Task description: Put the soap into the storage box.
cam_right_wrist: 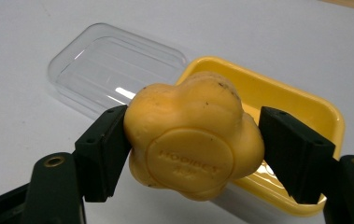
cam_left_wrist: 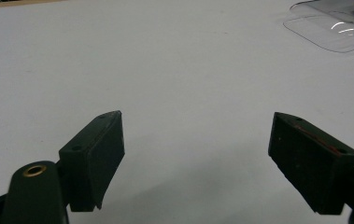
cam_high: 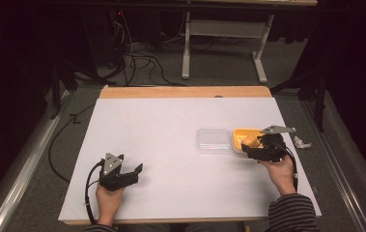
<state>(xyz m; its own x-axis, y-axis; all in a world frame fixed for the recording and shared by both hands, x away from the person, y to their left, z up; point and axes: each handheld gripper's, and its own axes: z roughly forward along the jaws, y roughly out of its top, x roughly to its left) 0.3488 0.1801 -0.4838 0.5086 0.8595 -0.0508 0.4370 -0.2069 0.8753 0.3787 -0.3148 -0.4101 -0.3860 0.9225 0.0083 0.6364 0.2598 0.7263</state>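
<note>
Yellow flower-shaped soap [cam_right_wrist: 193, 135] sits clamped in the right tool [cam_right_wrist: 193, 144], just above the yellow tray [cam_right_wrist: 305, 112] beside a clear lid [cam_right_wrist: 114, 70]. The left tool [cam_left_wrist: 195, 158] gapes wide over bare worktop [cam_left_wrist: 165, 70].

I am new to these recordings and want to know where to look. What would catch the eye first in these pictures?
The yellow soap stands out first: the right gripper clamps it between its black fingers, above the near edge of the yellow box at the right of the white table. Next comes the clear lid, lying flat just beside the box. The left gripper is open over bare table.
</note>
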